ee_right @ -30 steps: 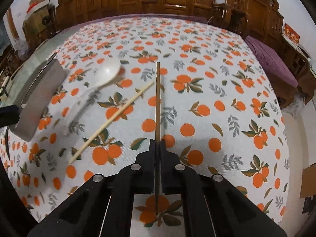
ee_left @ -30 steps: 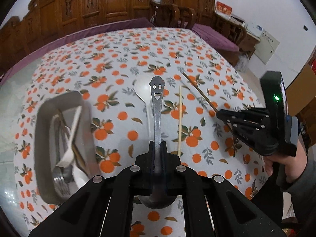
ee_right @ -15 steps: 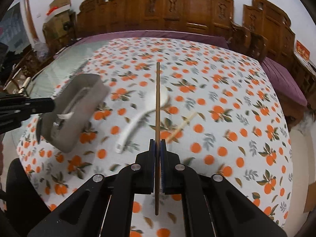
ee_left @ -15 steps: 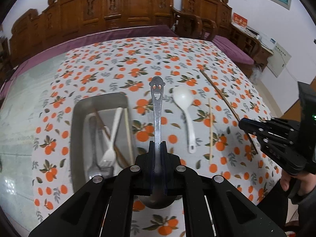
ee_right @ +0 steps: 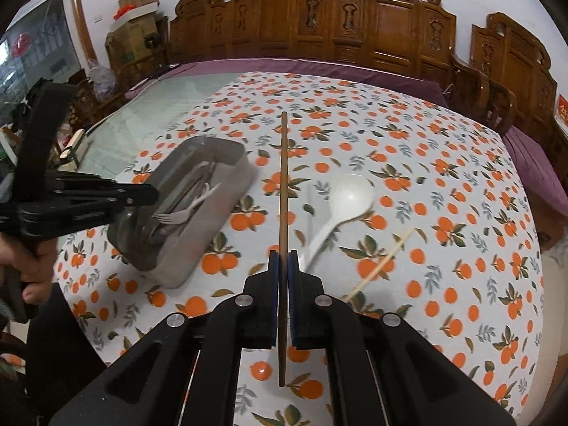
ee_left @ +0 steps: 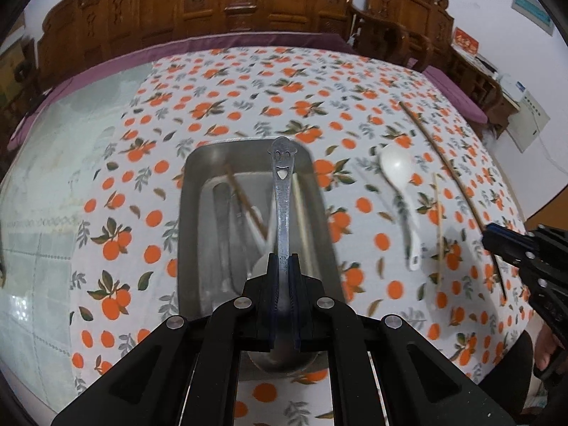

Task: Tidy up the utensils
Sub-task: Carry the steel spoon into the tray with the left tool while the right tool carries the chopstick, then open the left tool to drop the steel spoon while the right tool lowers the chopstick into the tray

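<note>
My left gripper is shut on a metal spoon with a smiley face on its handle end, held above the metal tray. The tray holds a fork, a white utensil and chopsticks. My right gripper is shut on a dark brown chopstick, held above the table to the right of the tray. A white ladle spoon and a pale chopstick lie on the orange-print tablecloth; both also show in the left wrist view, the spoon and the chopstick.
Carved wooden chairs ring the far side of the round table. A glass-topped strip lies left of the cloth. The table edge drops off at the right. Boxes stand in the back left corner.
My left gripper has swung left with the smiley spoon, from beside the white spoon to over the tray. My right gripper has lifted the dark chopstick and turned towards the tray.
</note>
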